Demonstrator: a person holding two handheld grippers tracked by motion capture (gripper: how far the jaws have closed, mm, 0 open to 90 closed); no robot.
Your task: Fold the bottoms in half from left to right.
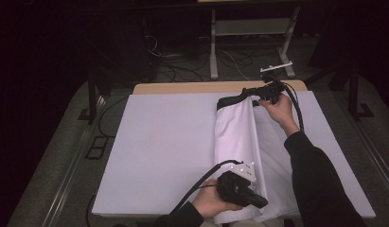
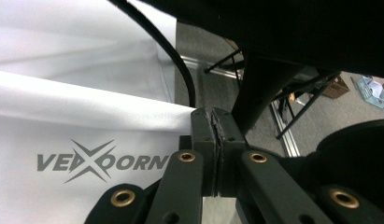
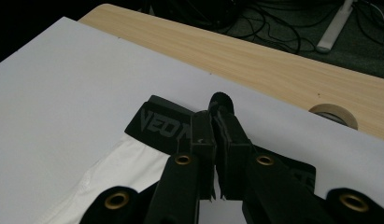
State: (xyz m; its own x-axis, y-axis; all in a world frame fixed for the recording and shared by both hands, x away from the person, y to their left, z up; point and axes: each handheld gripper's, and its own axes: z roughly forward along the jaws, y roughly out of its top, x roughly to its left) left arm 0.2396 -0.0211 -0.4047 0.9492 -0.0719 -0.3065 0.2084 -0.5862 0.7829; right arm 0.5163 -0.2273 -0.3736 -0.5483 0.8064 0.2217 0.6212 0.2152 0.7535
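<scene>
While stretched between them, white shorts (image 1: 237, 137), waistband in right tool (image 1: 258, 96), hem in left tool (image 1: 262, 202)

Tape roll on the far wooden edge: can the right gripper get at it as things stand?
Probably not yet. The right gripper is shut on the black waistband; the tape roll lies close by, nothing between, but the gripper must let go first.

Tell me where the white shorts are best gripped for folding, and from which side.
Grip the white shorts at their two ends: the black waistband from the table's far edge, the hem from the near edge. The garment lies lengthwise and the thick band gives firm purchase. Both grippers, left and right, are clamped there.
</scene>
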